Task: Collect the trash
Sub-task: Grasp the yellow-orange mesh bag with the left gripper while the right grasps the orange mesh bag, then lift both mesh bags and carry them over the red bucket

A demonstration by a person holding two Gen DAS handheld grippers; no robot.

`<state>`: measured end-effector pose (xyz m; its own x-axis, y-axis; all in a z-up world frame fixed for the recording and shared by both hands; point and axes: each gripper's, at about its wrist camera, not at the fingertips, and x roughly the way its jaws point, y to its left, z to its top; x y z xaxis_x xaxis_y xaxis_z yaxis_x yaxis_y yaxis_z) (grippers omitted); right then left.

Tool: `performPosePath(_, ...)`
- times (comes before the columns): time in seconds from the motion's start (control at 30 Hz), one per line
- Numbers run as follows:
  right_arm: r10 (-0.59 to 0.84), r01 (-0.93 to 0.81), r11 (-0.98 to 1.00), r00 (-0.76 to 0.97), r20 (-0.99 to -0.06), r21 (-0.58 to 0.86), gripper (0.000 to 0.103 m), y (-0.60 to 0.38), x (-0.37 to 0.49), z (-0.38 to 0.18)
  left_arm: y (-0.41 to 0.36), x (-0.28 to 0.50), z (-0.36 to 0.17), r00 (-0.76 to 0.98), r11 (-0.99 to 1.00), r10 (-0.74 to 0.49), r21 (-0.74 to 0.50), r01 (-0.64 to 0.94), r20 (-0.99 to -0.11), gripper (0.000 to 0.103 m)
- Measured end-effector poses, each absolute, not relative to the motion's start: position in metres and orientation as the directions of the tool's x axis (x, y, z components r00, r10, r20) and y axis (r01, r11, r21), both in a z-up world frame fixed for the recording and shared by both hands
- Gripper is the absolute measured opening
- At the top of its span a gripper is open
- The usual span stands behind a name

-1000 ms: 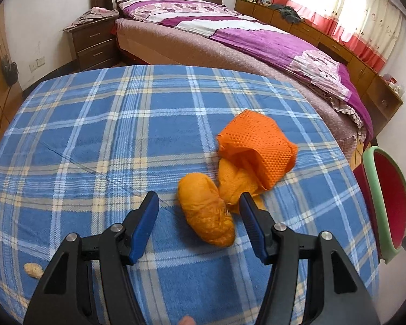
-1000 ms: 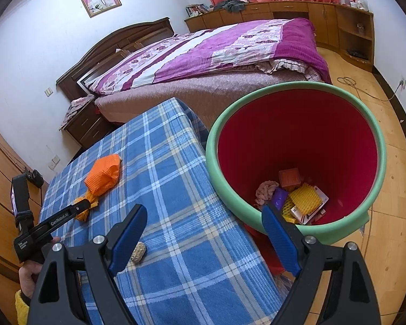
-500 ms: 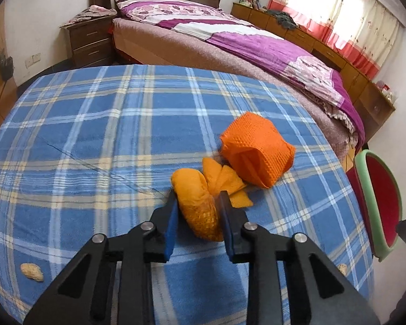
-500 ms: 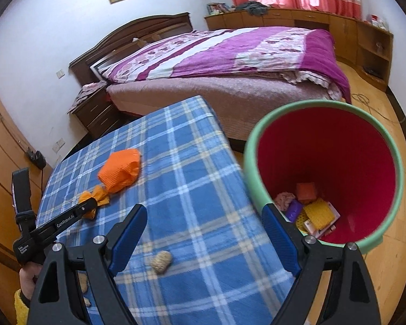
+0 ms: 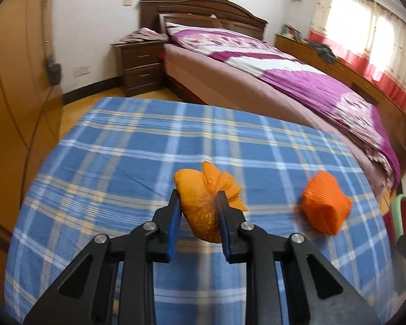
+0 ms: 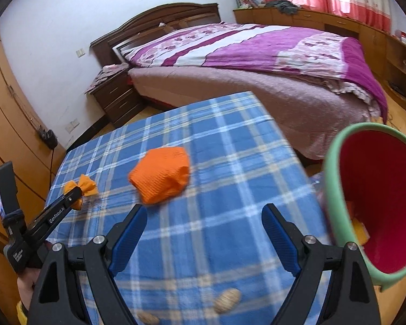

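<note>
The left gripper (image 5: 199, 203) has its blue pads pressed against both sides of a yellow-orange mesh wad (image 5: 200, 205), which bulges up past the tips; its long axis runs roughly along the fingers, away from the hand. From the right wrist view the wad appears raised slightly off the blue plaid tablecloth (image 5: 121, 162), though I cannot tell for certain.

The right gripper (image 6: 204, 227) is spread wide and holds nothing. Just ahead of it and a little toward its left finger lies the brighter orange mesh bundle (image 6: 161, 178), flat on the cloth, its longer side running crosswise to the fingers. Seen from the left gripper, that bundle sits off to the right and slightly forward, so the right hand is probably the nearer one for it.

The green-rimmed red bin (image 6: 335, 189) stands immediately to the right of the right gripper, beside the table, and well to the right of the left gripper; carrying the wad there means crossing the table.

Count: two orange mesh pieces, one bin, and at least two peanut shells (image 6: 227, 300) near the right gripper's base.
</note>
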<state>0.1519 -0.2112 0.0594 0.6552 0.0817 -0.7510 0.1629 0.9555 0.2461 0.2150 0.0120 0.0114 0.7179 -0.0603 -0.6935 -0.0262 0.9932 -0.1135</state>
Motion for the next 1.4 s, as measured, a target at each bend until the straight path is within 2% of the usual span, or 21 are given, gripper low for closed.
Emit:
performPosePath(0.5,0.100,0.116,0.972,0.588,-0.803,0.205,0.087,-0.176,0.226,0.019,0.021,0.219,0.003,0.708,0.989,-0.072,-0.142,-0.041,-0.702,0.025)
performPosePath(0.6,0.106,0.112,0.972,0.570,-0.815,0.205,0.074,-0.176,0.231,0.009,0.018,0.219,0.003,0.706,0.989,-0.074,-0.143,-0.038,-0.704,0.025)
performPosePath(0.67,0.110,0.108,0.973,0.567,-0.816,0.206,0.071,-0.174,0.232,0.006,0.018,0.219,0.002,0.705,0.989,-0.075,-0.142,-0.037,-0.705,0.025)
performPosePath(0.77,0.106,0.096,0.976,0.572,-0.813,0.195,0.060,-0.171,0.231,0.006,0.016,0.218,0.002,0.704,0.989,-0.076,-0.141,-0.034,-0.706,0.025)
performPosePath(0.8,0.100,0.095,0.978,0.575,-0.812,0.188,0.051,-0.170,0.230,0.006,0.017,0.217,0.002,0.705,0.990,-0.076,-0.140,-0.033,-0.705,0.025)
performPosePath(0.87,0.094,0.089,0.980,0.573,-0.814,0.176,0.042,-0.170,0.230,0.006,0.016,0.217,0.003,0.706,0.990,-0.075,-0.138,-0.032,-0.704,0.026)
performPosePath(0.93,0.102,0.082,0.980,0.569,-0.816,0.180,0.026,-0.171,0.230,0.007,0.016,0.216,0.004,0.707,0.990,-0.075,-0.136,-0.031,-0.704,0.026)
performPosePath(1.0,0.121,0.074,0.978,0.563,-0.817,0.195,0.016,-0.171,0.228,0.008,0.015,0.215,0.006,0.709,0.990,-0.075,-0.136,-0.030,-0.702,0.026)
performPosePath(1.13,0.131,0.061,0.977,0.582,-0.803,0.204,0.012,-0.174,0.214,0.016,0.011,0.208,0.014,0.717,0.990,-0.084,-0.142,-0.021,-0.692,0.026)
performPosePath(1.4,0.148,0.072,0.965,0.639,-0.755,0.251,0.011,-0.190,0.171,0.042,-0.002,0.185,0.034,0.726,0.986,-0.133,-0.163,0.030,-0.674,0.026)
